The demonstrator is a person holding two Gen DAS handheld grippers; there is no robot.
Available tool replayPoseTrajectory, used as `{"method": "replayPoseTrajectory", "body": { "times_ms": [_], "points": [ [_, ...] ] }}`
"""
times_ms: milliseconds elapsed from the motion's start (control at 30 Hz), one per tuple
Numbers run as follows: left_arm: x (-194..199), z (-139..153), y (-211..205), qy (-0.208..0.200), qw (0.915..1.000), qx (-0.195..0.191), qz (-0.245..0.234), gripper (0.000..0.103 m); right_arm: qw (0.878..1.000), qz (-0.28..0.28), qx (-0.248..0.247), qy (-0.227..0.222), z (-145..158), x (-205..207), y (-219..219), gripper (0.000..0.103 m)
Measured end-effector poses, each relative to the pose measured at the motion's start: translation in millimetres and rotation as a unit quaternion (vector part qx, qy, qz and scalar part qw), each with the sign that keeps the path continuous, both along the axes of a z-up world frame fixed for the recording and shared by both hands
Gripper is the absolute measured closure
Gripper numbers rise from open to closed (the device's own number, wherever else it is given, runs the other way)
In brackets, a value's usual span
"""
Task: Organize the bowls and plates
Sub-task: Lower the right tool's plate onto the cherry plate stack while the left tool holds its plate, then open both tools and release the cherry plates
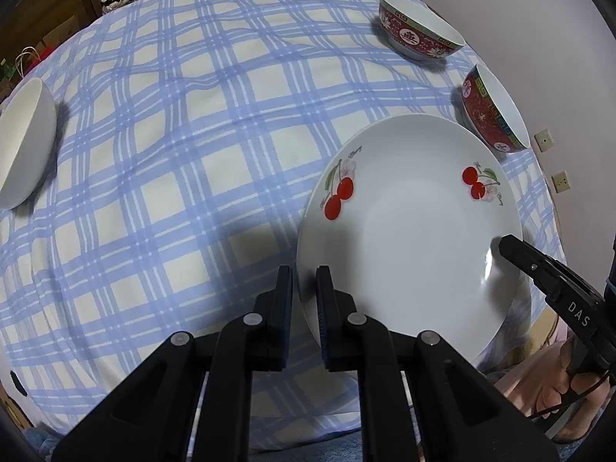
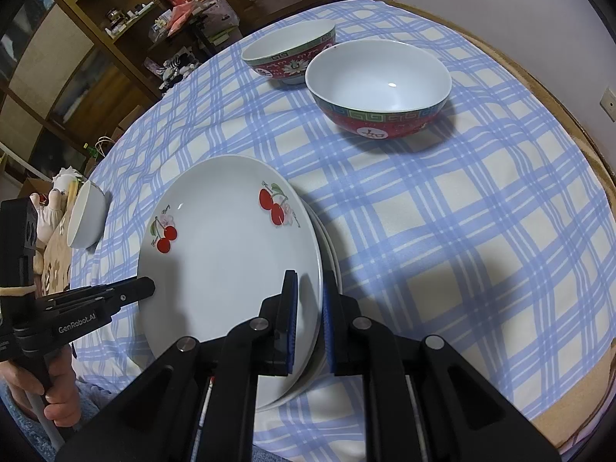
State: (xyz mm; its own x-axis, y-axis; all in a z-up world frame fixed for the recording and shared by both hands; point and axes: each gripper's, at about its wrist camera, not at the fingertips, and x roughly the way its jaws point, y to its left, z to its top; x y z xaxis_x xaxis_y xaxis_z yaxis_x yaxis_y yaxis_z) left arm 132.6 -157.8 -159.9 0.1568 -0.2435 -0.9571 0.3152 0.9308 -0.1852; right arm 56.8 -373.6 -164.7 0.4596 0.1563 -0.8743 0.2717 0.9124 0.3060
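— While I'm holding both tools steady, what are you reading on them?

— "GenRobot.AI" is showing on the left gripper (image 2: 148, 288), and "DAS" on the right gripper (image 1: 504, 246).

— I'm seeing the right gripper clamping the cherry plate (image 2: 231, 265) by its near rim, with more plates stacked under it. The left gripper is pinching the opposite edge.

— The stack is sitting on the blue checked tablecloth (image 1: 173, 154). Two red bowls (image 2: 379, 92) are standing beyond it, each bearing a white medallion with a Chinese character I can't make out; a white bowl (image 1: 23, 142) is waiting far left.
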Motion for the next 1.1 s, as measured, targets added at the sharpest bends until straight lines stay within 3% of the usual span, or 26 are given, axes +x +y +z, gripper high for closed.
{"method": "replayPoseTrajectory", "body": {
  "times_ms": [167,267,500,733,800,867,900,967,1033,1100],
  "points": [
    [-2,2,1,-0.003,1.0,-0.001,0.002,0.091,1.0,-0.004,-0.009,-0.005,2,-1,1,0.089],
    [-3,5,5,-0.007,0.9999,-0.009,0.008,0.091,0.999,-0.012,-0.047,-0.009,8,-3,4,0.088],
    [-11,26,15,-0.047,0.9984,-0.023,0.021,0.09,0.998,-0.008,-0.048,-0.029,16,-8,4,0.088],
    [-21,36,17,-0.073,0.997,-0.009,0.023,0.085,0.996,-0.026,-0.058,-0.061,31,-18,2,0.088],
    [-23,38,18,-0.079,0.9965,-0.003,0.025,0.079,0.996,-0.029,-0.058,-0.063,33,-19,1,0.088],
    [-24,39,20,-0.08,0.9962,0.008,0.033,0.055,0.996,-0.032,-0.061,-0.063,33,-20,2,0.088],
    [-24,39,21,-0.08,0.996,0.012,0.038,0.049,0.995,-0.034,-0.064,-0.062,33,-20,2,0.088],
    [-24,39,26,-0.085,0.9953,0.016,0.043,0.044,0.995,-0.037,-0.066,-0.063,34,-21,1,0.086],
    [-23,40,28,-0.088,0.9947,0.022,0.047,0.041,0.995,-0.04,-0.065,-0.068,36,-23,0,0.075],
    [-23,41,30,-0.092,0.9943,0.022,0.049,0.033,0.994,-0.042,-0.06,-0.076,39,-25,-1,0.057]
  ]
}}
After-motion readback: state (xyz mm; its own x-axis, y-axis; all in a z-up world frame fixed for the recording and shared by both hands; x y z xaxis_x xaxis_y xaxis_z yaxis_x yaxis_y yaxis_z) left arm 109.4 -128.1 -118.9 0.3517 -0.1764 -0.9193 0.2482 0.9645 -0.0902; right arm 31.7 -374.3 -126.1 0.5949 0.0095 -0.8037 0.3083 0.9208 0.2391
